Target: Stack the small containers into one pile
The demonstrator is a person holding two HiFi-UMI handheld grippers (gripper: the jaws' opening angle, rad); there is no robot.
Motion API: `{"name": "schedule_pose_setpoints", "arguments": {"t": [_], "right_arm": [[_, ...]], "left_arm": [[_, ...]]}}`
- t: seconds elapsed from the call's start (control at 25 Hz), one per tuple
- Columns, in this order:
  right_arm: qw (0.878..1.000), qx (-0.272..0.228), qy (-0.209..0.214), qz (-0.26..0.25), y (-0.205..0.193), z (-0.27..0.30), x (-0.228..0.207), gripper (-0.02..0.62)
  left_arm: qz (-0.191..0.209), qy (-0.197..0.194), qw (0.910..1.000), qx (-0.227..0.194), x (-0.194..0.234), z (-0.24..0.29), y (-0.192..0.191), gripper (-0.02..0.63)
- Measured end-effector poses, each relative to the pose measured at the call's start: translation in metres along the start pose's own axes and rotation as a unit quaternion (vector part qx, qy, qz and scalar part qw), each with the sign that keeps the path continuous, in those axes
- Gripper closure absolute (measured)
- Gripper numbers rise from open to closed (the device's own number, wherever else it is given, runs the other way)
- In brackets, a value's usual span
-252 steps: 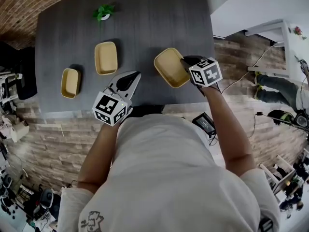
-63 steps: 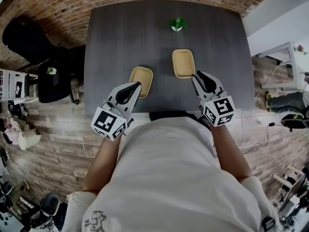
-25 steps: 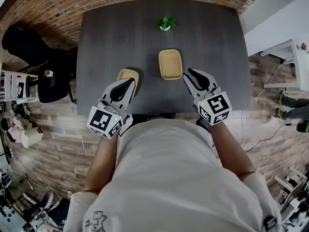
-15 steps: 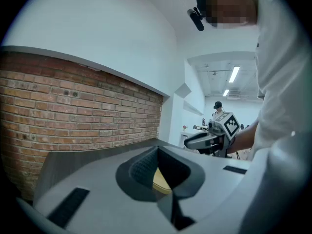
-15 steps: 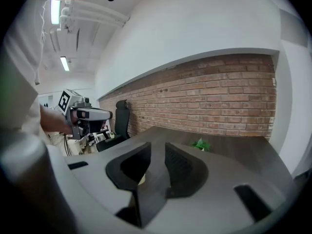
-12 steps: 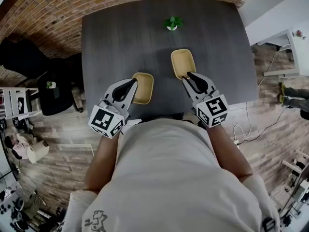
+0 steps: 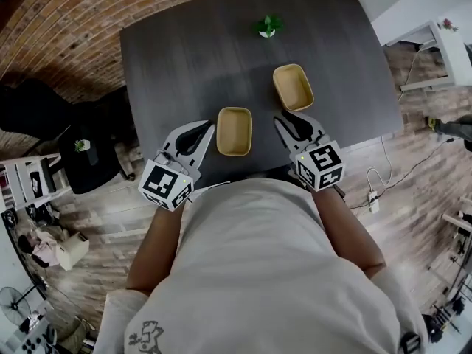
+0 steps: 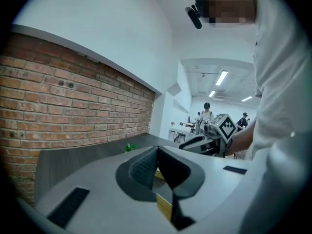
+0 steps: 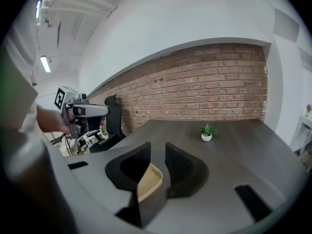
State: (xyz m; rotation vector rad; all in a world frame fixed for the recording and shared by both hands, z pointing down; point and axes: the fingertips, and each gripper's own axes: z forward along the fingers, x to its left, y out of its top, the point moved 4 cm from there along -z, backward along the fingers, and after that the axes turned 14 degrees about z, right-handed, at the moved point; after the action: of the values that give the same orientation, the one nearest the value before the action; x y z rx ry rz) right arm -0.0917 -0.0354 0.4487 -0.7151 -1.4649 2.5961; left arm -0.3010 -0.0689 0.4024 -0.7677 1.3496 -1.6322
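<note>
Both grippers have shifted sideways. Left gripper [image 7: 206,128] fingers are closed and empty; right gripper [image 7: 281,121] fingers are apart and empty. The near container [image 7: 234,131] now lies between them, the far container [image 7: 293,87] ahead of the right fingers. The pile is incomplete.

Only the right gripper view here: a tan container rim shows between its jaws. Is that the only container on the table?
Observer: No, the head view shows two, lying apart: a far container and a near container.
Operator: Which one am I at?
Observer: It looks like the far one; the right gripper is at its near end.
Operator: And the other hand?
Observer: The left gripper has its jaws together, nothing held.
</note>
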Motion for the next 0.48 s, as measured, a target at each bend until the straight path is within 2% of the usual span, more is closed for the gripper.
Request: {"name": "schedule_pose_setpoints", "arguments": {"t": [0.28,0.48], "right_arm": [[0.999,0.023,-0.026,0.02,-0.026,0.025,0.014,0.494],[0.996,0.05,-0.035,0.067,-0.053,0.043,0.014,0.494]], "left_arm": [[-0.01,-0.032,0.9994,0.013,0.01,-0.01,-0.024,0.595],[-0.021,-0.052,0.9981,0.024,0.012,-0.01,-0.042,0.595]]}}
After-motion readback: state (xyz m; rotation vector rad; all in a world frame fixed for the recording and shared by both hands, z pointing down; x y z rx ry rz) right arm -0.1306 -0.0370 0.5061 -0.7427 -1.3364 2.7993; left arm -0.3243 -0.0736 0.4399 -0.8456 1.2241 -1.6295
